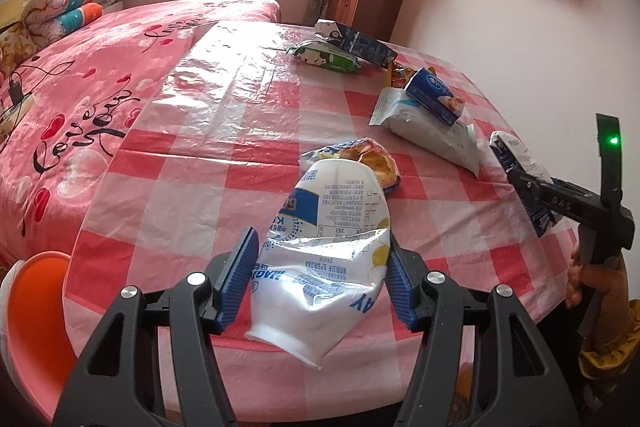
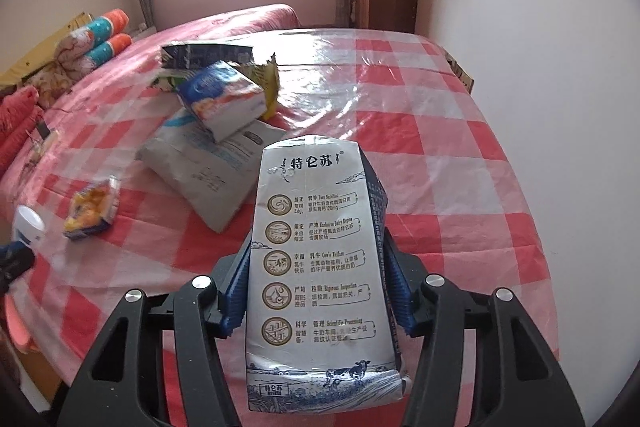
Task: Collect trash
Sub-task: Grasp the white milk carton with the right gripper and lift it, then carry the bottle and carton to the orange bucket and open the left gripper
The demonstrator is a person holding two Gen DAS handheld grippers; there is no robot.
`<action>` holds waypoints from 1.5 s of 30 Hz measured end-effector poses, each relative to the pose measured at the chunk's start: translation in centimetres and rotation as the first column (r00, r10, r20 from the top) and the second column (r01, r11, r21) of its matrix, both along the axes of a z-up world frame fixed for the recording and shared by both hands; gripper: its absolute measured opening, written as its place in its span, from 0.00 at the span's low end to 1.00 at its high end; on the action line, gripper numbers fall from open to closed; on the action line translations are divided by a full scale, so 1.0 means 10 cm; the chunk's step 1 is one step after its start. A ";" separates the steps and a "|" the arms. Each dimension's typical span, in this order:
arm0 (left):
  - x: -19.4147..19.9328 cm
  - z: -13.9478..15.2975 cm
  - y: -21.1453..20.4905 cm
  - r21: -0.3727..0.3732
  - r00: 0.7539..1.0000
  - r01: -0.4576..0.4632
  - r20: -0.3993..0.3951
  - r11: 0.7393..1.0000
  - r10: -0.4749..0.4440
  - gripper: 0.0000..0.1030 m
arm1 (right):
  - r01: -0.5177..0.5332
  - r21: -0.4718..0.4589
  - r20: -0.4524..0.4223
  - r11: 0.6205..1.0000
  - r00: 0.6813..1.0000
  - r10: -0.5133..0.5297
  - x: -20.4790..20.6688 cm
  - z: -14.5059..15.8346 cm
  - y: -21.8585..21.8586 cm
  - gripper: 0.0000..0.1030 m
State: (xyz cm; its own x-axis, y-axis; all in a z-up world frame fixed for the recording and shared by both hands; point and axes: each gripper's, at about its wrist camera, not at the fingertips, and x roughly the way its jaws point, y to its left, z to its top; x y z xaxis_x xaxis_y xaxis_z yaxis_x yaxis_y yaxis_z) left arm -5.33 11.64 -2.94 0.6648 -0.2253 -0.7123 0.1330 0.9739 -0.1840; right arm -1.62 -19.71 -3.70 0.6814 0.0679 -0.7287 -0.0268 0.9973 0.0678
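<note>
Checked table (image 1: 240, 131): both grippers' jaws clamp cartons; loose wrappers (image 2: 200, 163) lie beyond.

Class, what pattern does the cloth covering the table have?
The tablecloth has a red and white check under a clear plastic sheet, seen best from the right wrist.

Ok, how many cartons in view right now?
3. One pale carton clamped in the right jaws; one blue carton lying on the white bag; one dark flattened carton farther back by the green wrapper. More could be hidden behind the pile.
</note>
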 end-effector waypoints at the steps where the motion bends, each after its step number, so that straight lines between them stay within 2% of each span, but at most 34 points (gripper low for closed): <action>1: -0.01 0.00 0.01 0.000 1.000 -0.001 0.001 1.000 0.001 0.59 | -0.004 0.013 0.003 1.000 1.000 0.004 -0.01 0.02 0.01 0.56; 10: -0.12 0.03 0.28 -0.004 0.998 -0.060 0.023 0.998 0.060 0.59 | -0.132 0.129 0.023 0.983 0.991 0.130 -0.10 0.27 0.39 0.56; 13: -0.16 0.04 0.42 -0.011 0.995 -0.091 0.026 0.996 0.092 0.59 | -0.200 0.160 0.024 0.966 0.980 0.199 -0.12 0.33 0.62 0.56; 19: -0.27 0.02 0.71 -0.021 0.986 -0.164 0.023 0.986 0.165 0.59 | -0.333 0.244 -0.002 0.911 0.939 0.343 -0.12 0.36 1.16 0.56; 26: -0.45 -0.04 1.10 -0.014 0.965 -0.261 0.012 0.965 0.261 0.59 | -0.465 0.331 -0.047 0.821 0.861 0.506 -0.11 0.33 1.84 0.56; 31: -0.62 -0.13 1.44 0.005 0.935 -0.354 -0.014 0.935 0.354 0.59 | -0.554 0.360 -0.065 0.750 0.787 0.613 -0.14 0.32 2.35 0.56; 39: -0.85 -0.34 1.97 0.088 0.861 -0.501 -0.048 0.861 0.506 0.59 | -0.696 0.353 -0.079 0.625 0.644 0.761 -0.22 0.31 3.26 0.56; 42: -0.92 -0.43 2.15 0.136 0.825 -0.551 -0.055 0.823 0.562 0.59 | -0.729 0.346 -0.086 0.590 0.602 0.794 -0.26 0.29 3.54 0.56; 45: -0.96 -0.50 2.25 0.167 0.799 -0.582 -0.061 0.796 0.598 0.61 | -0.752 0.339 -0.087 0.565 0.573 0.815 -0.29 0.27 3.77 0.56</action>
